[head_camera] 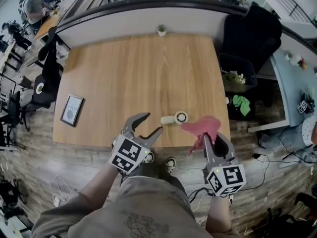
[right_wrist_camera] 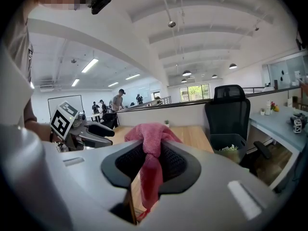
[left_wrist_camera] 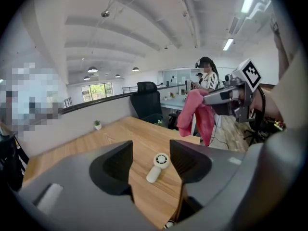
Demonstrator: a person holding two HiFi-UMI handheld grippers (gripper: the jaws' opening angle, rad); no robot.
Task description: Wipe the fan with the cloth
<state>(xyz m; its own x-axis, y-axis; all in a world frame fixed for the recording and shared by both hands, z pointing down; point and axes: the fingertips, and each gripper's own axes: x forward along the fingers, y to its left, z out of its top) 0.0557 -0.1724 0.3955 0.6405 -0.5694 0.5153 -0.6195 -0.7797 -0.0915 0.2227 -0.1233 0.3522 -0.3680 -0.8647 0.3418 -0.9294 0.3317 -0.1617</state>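
A pale wooden bench (head_camera: 133, 73) stands in an open office with a white beamed ceiling, backed by a low curved wall (head_camera: 124, 21) and set on a plank floor (head_camera: 74, 160). Near its left edge a framed picture (head_camera: 72, 110) lies flat, and a small potted plant (head_camera: 161, 30) sits at the middle of the far edge. Off the bench's right edge, a dark bin (right_wrist_camera: 227, 139) in front of a black office chair (head_camera: 250, 33) holds crumpled pale and green scraps. The left gripper (head_camera: 152, 123) hangs over the front edge, its fingers (left_wrist_camera: 111, 165) spread wide with nothing gripped, the fan lying on the bench beyond them. The small white fan (head_camera: 175, 118) lies flat just inside the front edge, toward the front right corner, its long axis parallel to that edge: handle toward the left edge, round head toward the right edge, grille facing up. The right gripper (head_camera: 212, 142), at the front right corner, has its fingers (right_wrist_camera: 175, 163) clamped on a pink cloth (head_camera: 202, 125), which bunches above them and trails below, held in the air just right of the fan's head.
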